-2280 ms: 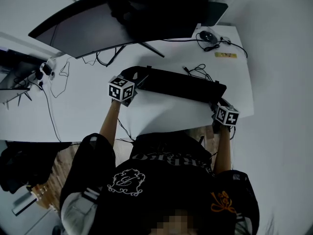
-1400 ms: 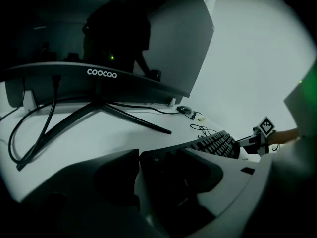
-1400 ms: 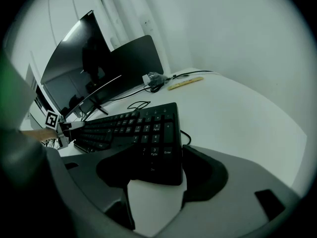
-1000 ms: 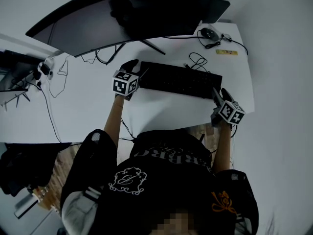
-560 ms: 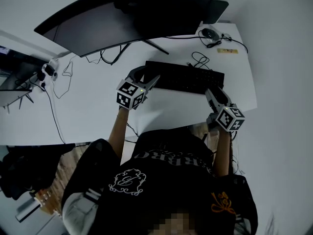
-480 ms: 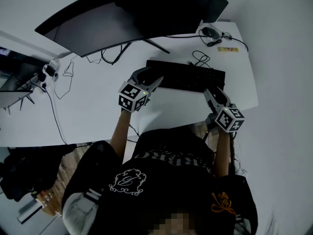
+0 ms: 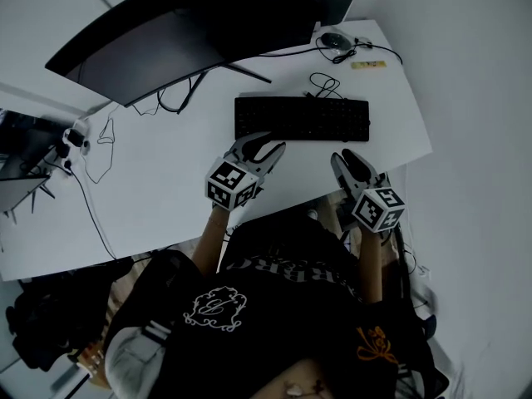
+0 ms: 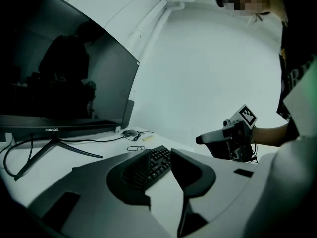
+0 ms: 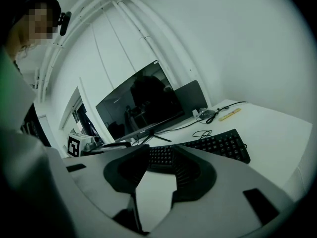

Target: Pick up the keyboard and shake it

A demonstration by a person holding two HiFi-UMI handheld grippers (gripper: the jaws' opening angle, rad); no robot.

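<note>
The keyboard (image 7: 301,119) lay flat on the white counter (image 7: 166,173), with nothing touching it. A couple of seconds earlier a gripper sat at each of its ends. Since then both had let go and drawn back toward the person, to the near side of the keyboard. The left gripper (image 7: 268,150) hung just clear of the keyboard's near left corner. The right gripper (image 7: 345,158) was off its near right end, by the counter's edge. Both pairs of fingers had just been closing and stood partway together, with a gap and nothing between them. The monitor (image 7: 191,32) stood behind the keyboard and a mouse (image 7: 334,40) beyond its far right corner. By the look of it, the shaking was over and the keyboard set back down.
</note>
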